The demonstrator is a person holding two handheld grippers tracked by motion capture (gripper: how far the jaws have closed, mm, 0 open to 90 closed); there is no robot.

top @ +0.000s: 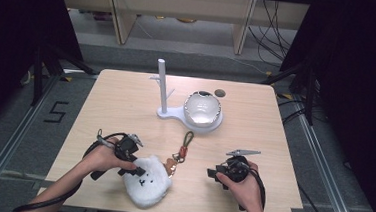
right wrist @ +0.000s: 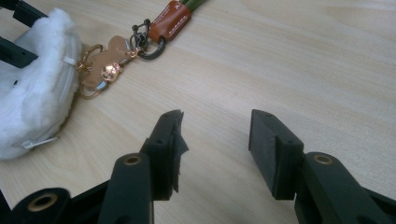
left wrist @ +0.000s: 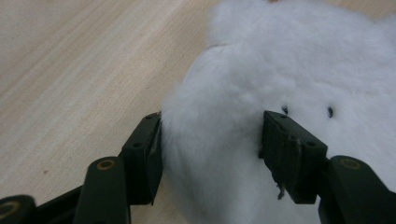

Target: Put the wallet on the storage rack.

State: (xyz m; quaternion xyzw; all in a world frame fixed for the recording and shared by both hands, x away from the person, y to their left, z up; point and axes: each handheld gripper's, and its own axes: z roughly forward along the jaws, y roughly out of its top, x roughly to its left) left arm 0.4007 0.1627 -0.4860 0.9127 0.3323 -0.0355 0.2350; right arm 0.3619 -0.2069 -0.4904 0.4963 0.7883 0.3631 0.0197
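Even overhead light, soft shadows; both gripper views slightly blurred.

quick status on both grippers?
Left gripper: jaws around the white plush pouch, pads against its fur; a firm grip cannot be told.
Right gripper: open, holding nothing, over the table.

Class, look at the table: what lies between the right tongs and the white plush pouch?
In the right gripper view, bare wooden tabletop separates the right tongs from the white plush pouch; its keychain strap lies farther off.
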